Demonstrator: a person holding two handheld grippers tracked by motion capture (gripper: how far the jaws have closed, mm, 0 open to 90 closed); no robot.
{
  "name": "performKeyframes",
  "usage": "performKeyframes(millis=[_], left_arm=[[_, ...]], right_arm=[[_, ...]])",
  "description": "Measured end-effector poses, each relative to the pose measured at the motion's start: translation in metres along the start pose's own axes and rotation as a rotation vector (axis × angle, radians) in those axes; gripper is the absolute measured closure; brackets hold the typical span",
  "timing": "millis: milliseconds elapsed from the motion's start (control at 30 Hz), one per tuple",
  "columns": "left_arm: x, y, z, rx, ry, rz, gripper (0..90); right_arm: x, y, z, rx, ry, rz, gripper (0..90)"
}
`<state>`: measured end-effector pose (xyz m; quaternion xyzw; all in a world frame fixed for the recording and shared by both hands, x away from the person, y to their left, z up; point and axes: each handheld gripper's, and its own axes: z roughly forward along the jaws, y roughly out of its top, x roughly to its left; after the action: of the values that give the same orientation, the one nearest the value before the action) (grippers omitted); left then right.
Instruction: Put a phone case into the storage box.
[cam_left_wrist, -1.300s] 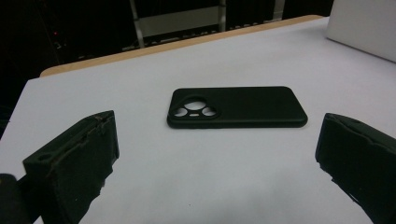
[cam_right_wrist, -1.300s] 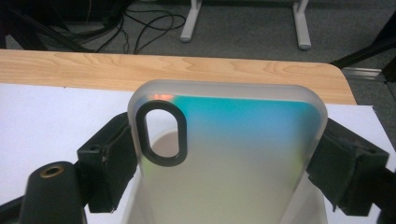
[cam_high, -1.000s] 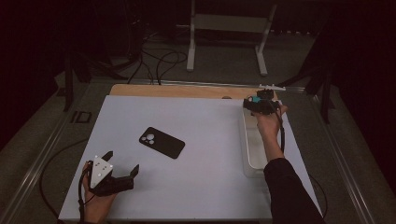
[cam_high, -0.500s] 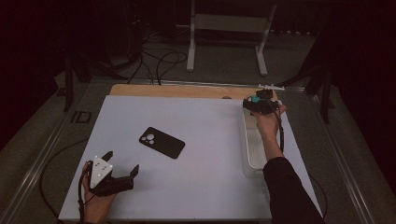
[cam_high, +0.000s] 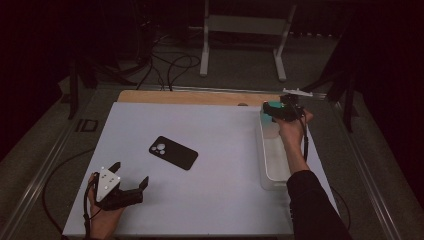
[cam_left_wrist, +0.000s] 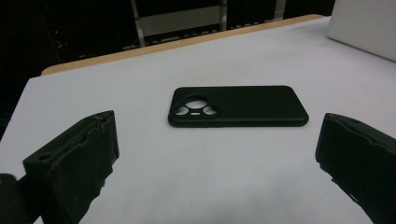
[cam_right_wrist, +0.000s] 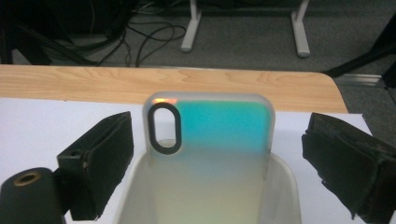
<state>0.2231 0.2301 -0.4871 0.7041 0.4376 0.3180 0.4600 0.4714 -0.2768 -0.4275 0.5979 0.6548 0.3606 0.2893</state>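
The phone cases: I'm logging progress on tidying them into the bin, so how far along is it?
Done, it seems: the iridescent case leans upright in the white bin, and the right tongs have just been opening, pads clear of it. In hand: nothing; the left tongs sit open, facing the black case. Left: that black case lies flat on the white table, apart from the bin.

White table (cam_high: 220, 200) with a wooden far edge (cam_high: 195, 97); beyond it, a grey floor with cables (cam_high: 170, 65) and a white stand (cam_high: 245, 25).
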Motion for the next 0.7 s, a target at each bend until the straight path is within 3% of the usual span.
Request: performKeyframes(millis=[100, 167, 533, 567, 600, 700], left_arm=[[0.0, 0.0, 0.0, 0.001, 0.002, 0.003, 0.1], [0.0, 0.0, -0.001, -0.002, 0.004, 0.003, 0.1], [-0.001, 0.0, 0.0, 0.0, 0.003, 0.003, 0.1], [-0.001, 0.0, 0.0, 0.0, 0.003, 0.003, 0.1], [0.0, 0.0, -0.001, -0.001, 0.005, 0.004, 0.1], [0.0, 0.0, 0.0, -0.001, 0.005, 0.0, 0.1]], right_arm=[[0.0, 0.002, -0.01, -0.015, 0.019, -0.014, 8.9], [0.0, 0.001, -0.021, -0.041, 0.059, -0.004, 9.0], [0.012, -0.009, -0.055, -0.086, 0.17, -0.085, 9.0], [0.014, -0.011, -0.059, -0.092, 0.19, -0.084, 9.0], [0.018, -0.017, -0.07, -0.12, 0.239, -0.081, 9.0], [0.024, -0.027, -0.083, -0.151, 0.277, -0.099, 9.0]])
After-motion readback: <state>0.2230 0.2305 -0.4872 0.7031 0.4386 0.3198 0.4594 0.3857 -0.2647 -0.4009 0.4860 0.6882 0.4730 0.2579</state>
